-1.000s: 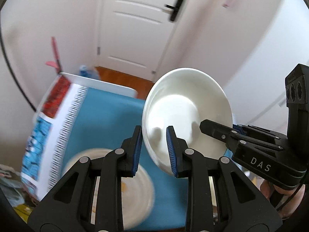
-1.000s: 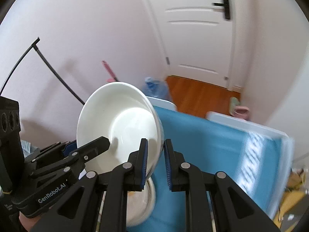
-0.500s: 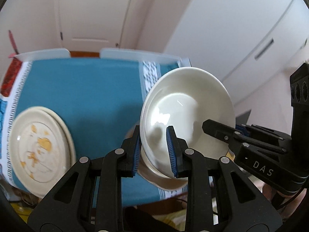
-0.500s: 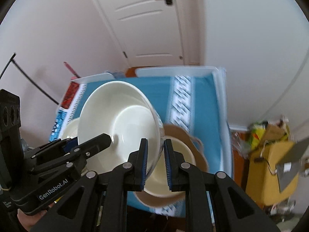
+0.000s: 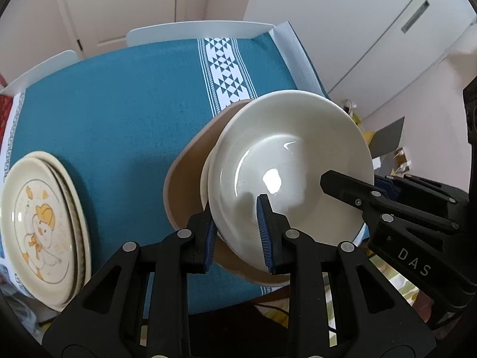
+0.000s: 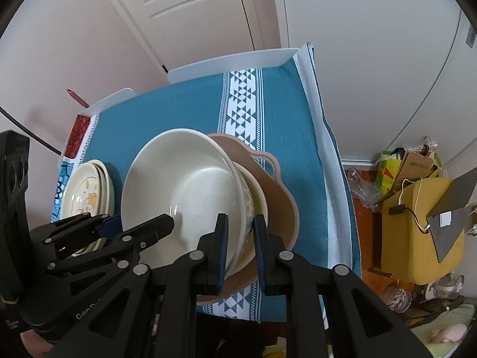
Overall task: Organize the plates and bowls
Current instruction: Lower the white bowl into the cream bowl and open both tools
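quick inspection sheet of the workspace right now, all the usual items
surface: table under a teal tablecloth with a white patterned band.
job's things: white bowl held tilted over a second bowl sitting in a tan handled dish; stack of duck-print plates apart, on the cloth's left edge.
clutter: yellow bag and glassware on the floor.
grippers: left tool and right tool each clamp the white bowl's rim, on opposite sides.
cables: black cable along the wall.
surroundings: white door, pale walls.

My raised glossy cream ceramic bowl (image 5: pixel 286 161) hides most of the lower cream bowl (image 6: pixel 258 197) and tan handled dish (image 6: pixel 280 197).
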Demonstrator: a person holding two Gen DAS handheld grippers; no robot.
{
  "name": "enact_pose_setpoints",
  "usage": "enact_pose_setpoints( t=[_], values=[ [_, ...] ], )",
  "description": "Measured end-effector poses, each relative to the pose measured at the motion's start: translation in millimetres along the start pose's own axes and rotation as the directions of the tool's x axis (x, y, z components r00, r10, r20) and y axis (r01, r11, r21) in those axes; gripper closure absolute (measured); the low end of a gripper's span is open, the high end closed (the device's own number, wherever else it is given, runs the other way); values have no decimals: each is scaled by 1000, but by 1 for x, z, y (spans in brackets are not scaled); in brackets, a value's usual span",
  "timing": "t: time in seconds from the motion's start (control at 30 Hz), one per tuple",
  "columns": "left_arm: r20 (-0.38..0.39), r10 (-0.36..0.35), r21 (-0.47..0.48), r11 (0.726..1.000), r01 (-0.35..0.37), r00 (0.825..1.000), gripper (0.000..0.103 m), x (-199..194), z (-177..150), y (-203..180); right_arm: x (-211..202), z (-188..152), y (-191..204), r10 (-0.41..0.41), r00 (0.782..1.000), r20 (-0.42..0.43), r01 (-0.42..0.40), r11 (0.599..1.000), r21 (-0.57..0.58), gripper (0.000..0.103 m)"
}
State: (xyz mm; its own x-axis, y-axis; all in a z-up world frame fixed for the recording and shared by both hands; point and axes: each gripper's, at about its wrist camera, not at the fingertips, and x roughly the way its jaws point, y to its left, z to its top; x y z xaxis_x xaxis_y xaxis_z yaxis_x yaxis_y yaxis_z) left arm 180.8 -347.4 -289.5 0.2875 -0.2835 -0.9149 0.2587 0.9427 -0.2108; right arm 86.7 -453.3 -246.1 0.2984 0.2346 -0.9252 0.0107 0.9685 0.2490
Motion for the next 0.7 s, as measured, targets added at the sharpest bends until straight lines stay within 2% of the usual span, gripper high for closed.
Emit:
enact_pose_setpoints(
  t=[0.3, 0.7],
  values=[
    [-35, 90, 98, 991, -86, 995, 80, 8, 10, -12, 13, 2, -7, 4, 999, -37, -4, 1000, 18, 87],
    [-47, 142, 179, 975, -131, 989, 80, 11, 13, -20, 16, 0, -6, -17, 999, -45, 17, 1000, 12, 87]
  ],
)
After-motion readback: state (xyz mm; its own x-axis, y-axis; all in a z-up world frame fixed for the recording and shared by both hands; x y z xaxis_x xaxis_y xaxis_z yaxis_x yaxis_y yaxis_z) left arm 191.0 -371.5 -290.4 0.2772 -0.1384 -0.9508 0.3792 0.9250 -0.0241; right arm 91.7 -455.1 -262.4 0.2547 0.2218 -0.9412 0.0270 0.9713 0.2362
